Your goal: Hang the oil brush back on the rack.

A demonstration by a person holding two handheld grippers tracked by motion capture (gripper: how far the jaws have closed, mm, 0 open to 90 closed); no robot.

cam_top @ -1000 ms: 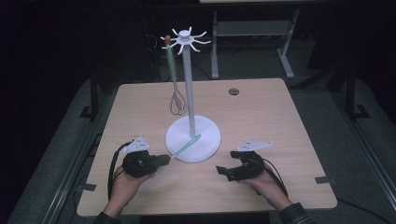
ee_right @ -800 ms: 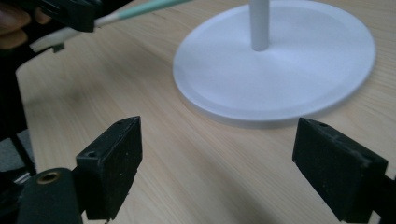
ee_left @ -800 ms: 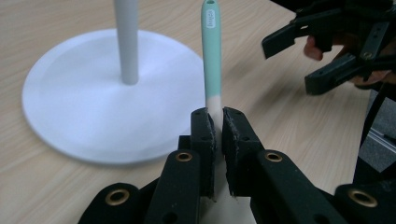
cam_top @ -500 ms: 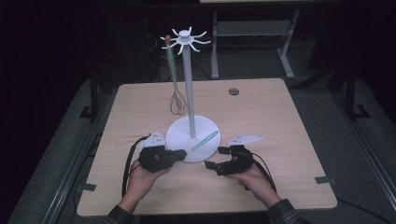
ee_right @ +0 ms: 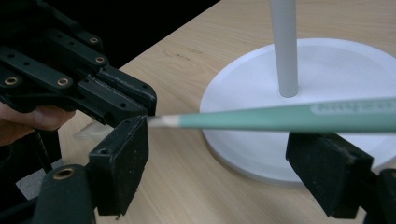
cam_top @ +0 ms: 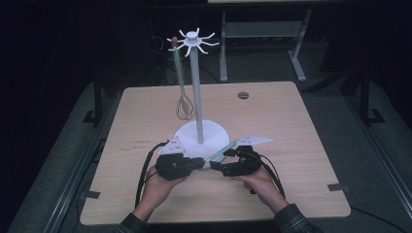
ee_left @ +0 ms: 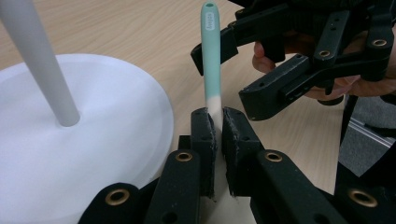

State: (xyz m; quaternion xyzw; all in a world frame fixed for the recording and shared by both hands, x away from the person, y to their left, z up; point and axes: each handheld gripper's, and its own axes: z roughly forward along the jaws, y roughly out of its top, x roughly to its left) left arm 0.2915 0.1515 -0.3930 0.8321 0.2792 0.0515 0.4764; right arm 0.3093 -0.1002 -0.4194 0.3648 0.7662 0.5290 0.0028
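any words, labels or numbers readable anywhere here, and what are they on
Nothing reads clearly.
Pale raised lettering on the green utensil handle, near its hanging-hole end: too small and blurred to read in the left gripper view.
The same mark along the handle in the right gripper view: blurred, unreadable.
Small dark marks on the grey plate of the right gripper and of the left gripper: too small to read.

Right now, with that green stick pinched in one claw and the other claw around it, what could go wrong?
1. The left claw pinches only the pale tip of the green utensil handle, so it may pivot or slip out.
2. The right claw stands open around the handle, its jaws just closing; an off-centre squeeze could twist it.
3. The white stand's base lies close by; a swing could knock it and shake the hanging whisk.
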